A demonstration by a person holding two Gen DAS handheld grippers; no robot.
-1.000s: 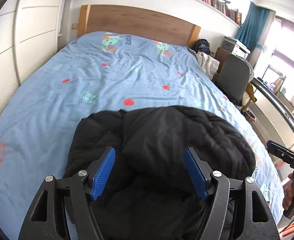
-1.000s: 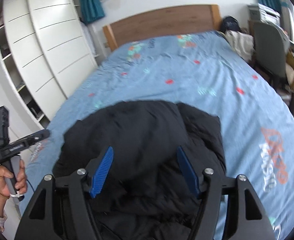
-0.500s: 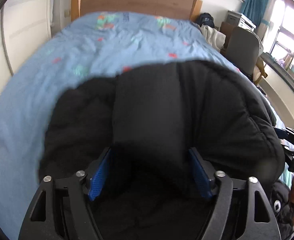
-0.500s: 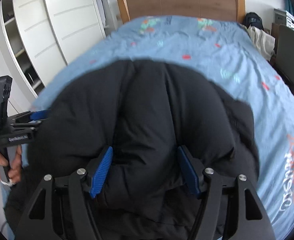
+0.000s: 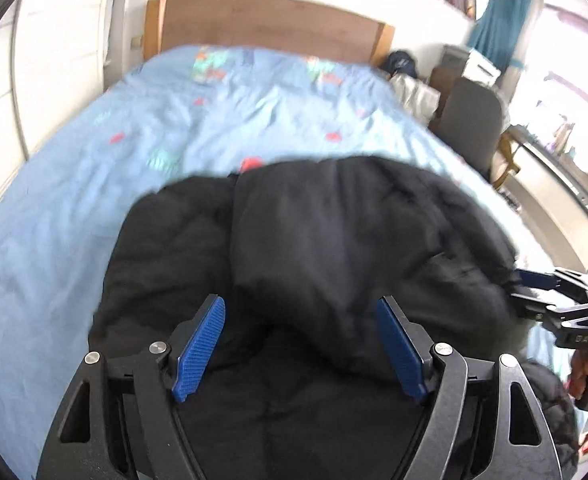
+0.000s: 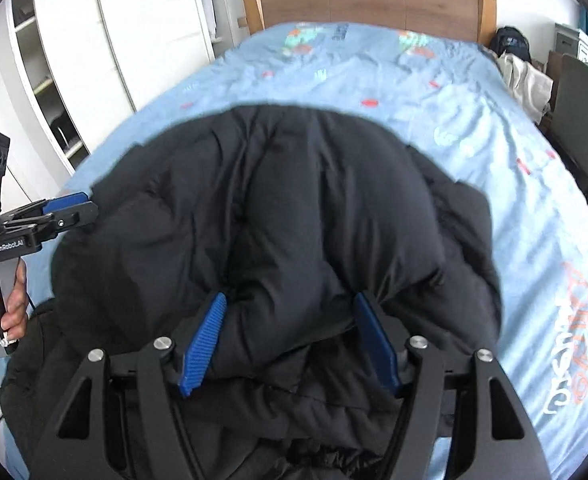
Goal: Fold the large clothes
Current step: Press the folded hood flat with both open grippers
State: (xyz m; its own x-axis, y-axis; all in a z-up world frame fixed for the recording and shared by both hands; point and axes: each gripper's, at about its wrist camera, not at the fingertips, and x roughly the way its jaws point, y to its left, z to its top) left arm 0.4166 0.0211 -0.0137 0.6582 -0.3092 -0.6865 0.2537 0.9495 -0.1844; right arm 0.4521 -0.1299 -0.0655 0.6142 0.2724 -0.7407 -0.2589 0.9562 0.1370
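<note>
Left wrist view: the black puffer jacket [image 5: 334, 264] lies bunched at the near end of the bed [image 5: 73, 208], on the blue cover. The left gripper [image 5: 300, 346] stands with its blue pads spread wide, a padded fold mounded between them; whether the pads press the cloth is unclear, so no firm hold is judged. The right gripper [image 5: 550, 296] shows at the right edge, tips at the jacket's side. Whole picture is smeared by motion. Risk: thick slippery padding could spring back and undo the fold if released loosely.

Right wrist view: the right gripper [image 6: 289, 342] has its pads apart too, a fat roll of jacket [image 6: 294, 208] sitting between them and touching both inner faces. The left gripper [image 6: 63, 210] is seen side-on at the jacket's left edge; from here its jaws cannot be read. Risk: the two sides could come over unevenly, leaving a lopsided bundle. The jacket's near hem drops below the frame, and sleeves and zip are buried in the folds.
</note>
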